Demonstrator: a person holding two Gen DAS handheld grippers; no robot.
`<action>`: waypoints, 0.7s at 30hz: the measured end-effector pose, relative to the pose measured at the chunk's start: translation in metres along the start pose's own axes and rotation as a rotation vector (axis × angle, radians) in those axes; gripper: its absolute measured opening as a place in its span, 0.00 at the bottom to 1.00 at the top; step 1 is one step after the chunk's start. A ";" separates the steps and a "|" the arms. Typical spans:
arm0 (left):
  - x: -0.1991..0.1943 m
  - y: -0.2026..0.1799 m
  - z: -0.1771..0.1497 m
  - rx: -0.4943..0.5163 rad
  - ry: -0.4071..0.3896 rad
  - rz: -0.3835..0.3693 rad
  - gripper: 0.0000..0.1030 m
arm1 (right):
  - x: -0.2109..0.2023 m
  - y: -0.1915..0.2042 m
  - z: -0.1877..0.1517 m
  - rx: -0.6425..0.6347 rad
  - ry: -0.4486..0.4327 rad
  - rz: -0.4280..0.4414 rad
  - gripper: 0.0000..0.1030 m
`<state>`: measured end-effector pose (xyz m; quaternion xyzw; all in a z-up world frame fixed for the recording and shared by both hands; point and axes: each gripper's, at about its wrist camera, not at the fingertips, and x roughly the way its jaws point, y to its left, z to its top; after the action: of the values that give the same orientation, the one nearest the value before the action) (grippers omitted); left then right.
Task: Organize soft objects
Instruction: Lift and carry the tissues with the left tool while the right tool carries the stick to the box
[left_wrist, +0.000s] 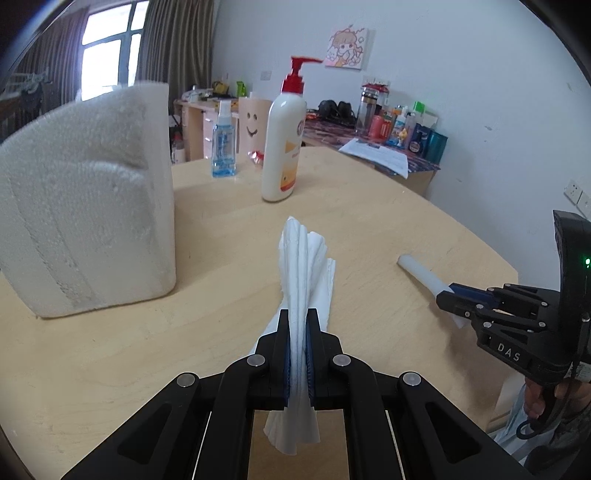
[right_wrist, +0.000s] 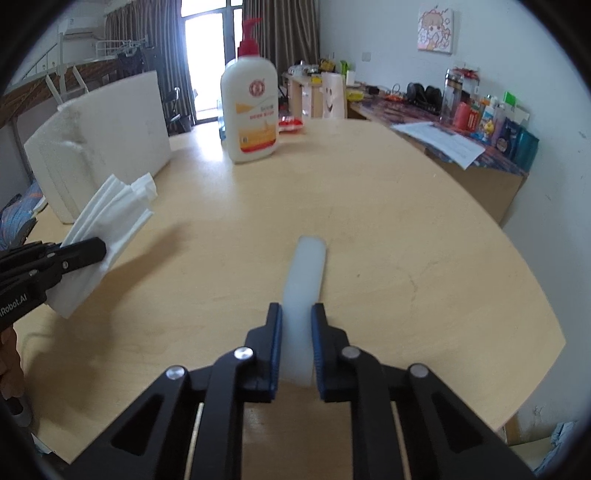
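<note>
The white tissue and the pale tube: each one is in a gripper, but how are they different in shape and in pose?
The white tissue is thin, pleated and crumpled, while the pale tube is a smooth, straight stick. The tissue looks lifted off the wooden table; the tube lies low along it, far end apparently touching. The tissue sits in the left gripper, the tube in the right gripper. Both are whitish, and pads press on both.

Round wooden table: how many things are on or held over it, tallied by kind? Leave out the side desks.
Soft paper: 1, folded white tissue
Foam: 1, white foam block
Tubes: 1, translucent white tube
Bottles: 2, white pump bottle with red top, blue spray bottle
Wrappers: 1, red wrapper
Total: 6
</note>
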<state>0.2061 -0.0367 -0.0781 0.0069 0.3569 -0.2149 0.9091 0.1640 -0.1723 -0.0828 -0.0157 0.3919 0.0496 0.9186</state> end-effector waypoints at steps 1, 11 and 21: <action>-0.003 0.000 0.001 0.000 -0.007 0.001 0.07 | -0.003 0.000 0.001 0.000 -0.010 0.002 0.18; -0.028 -0.005 0.001 0.007 -0.056 0.031 0.07 | -0.029 0.003 0.008 0.004 -0.087 0.018 0.18; -0.067 -0.008 0.003 0.028 -0.130 0.069 0.07 | -0.061 0.016 0.017 -0.021 -0.188 0.056 0.18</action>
<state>0.1610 -0.0183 -0.0311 0.0179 0.2937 -0.1883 0.9370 0.1322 -0.1605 -0.0269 -0.0095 0.3035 0.0805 0.9494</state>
